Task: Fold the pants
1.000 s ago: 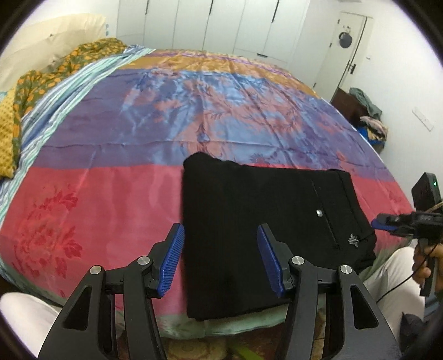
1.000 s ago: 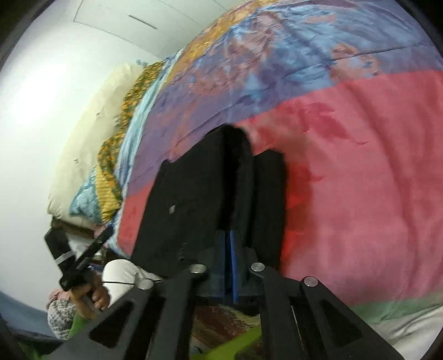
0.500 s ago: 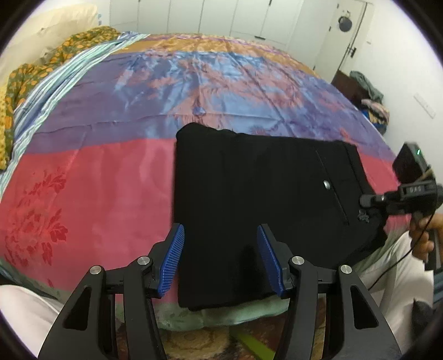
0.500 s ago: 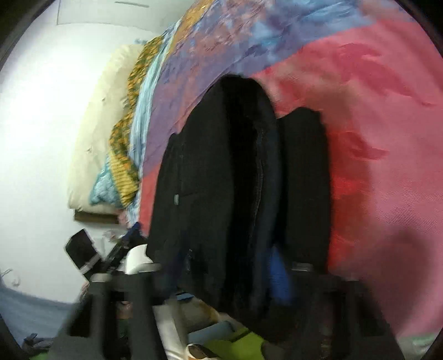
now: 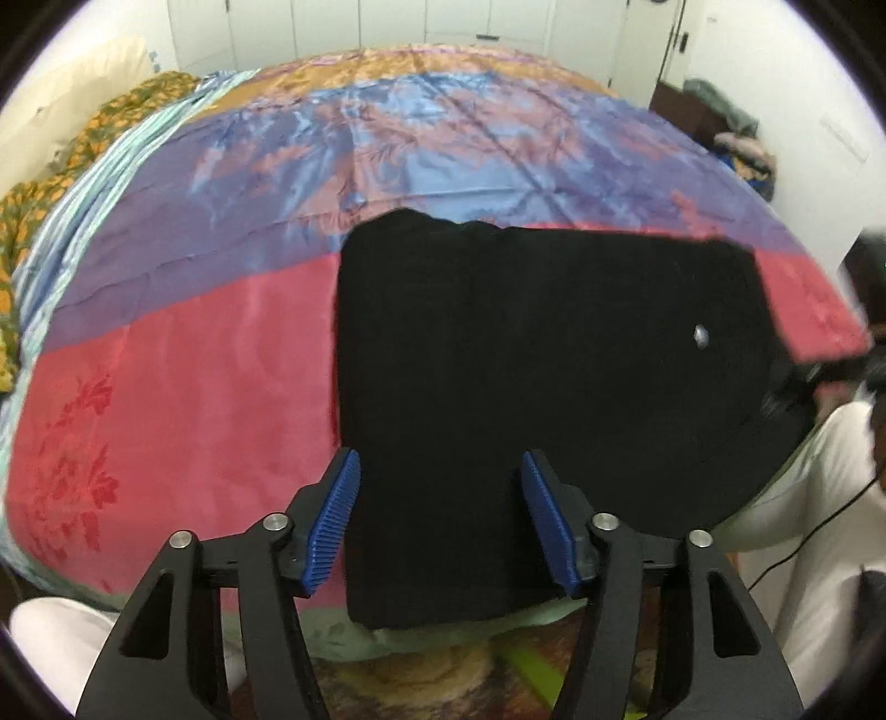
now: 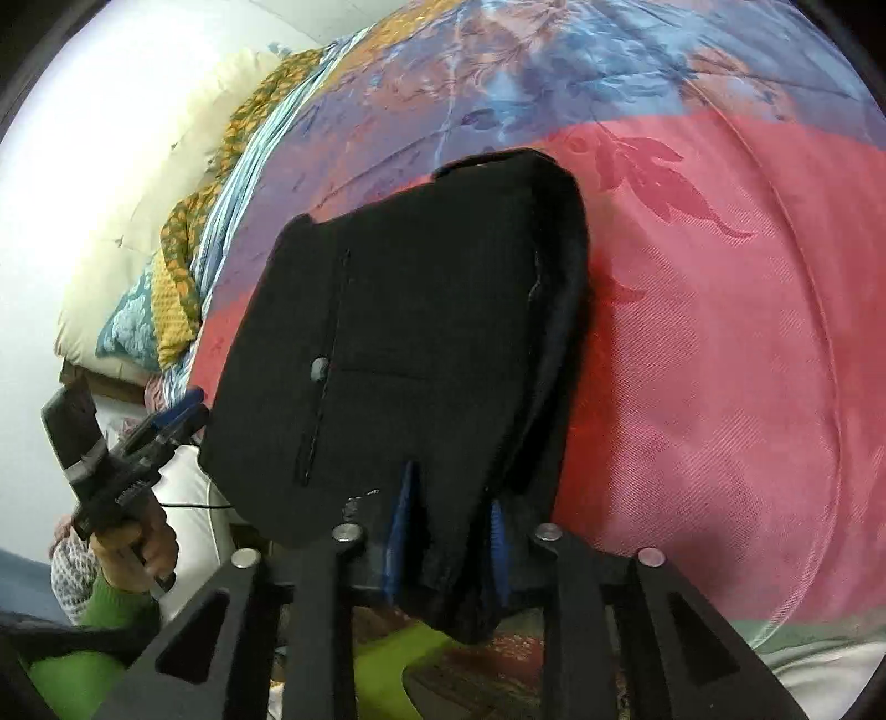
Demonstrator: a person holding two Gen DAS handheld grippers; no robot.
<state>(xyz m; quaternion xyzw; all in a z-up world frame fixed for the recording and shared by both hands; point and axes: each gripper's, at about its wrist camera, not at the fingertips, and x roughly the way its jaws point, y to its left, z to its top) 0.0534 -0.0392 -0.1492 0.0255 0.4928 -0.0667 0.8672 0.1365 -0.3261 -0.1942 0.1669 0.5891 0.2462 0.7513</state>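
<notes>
Black folded pants lie on the red band of the bedspread, with their near edge hanging over the bed's front. A metal button shows near the waist. My left gripper hovers over the pants' near left corner. It is open, its jaws are opening, and its blue pads touch nothing. In the right wrist view the pants run away from my right gripper. Its jaws are opening and a thick fold of the waist edge hangs loose between the pads. A hand holds the left gripper at the far left.
A cream quilt and a yellow patterned blanket are piled at the bed's left end. White wardrobe doors stand behind the bed. A dark cabinet with heaped clothes is at the back right. The person's white trouser leg touches the bed's front.
The left gripper has come down and closer over the pants' near left corner. The right gripper's pads, close together a second ago, now stand apart around the waist fold.
</notes>
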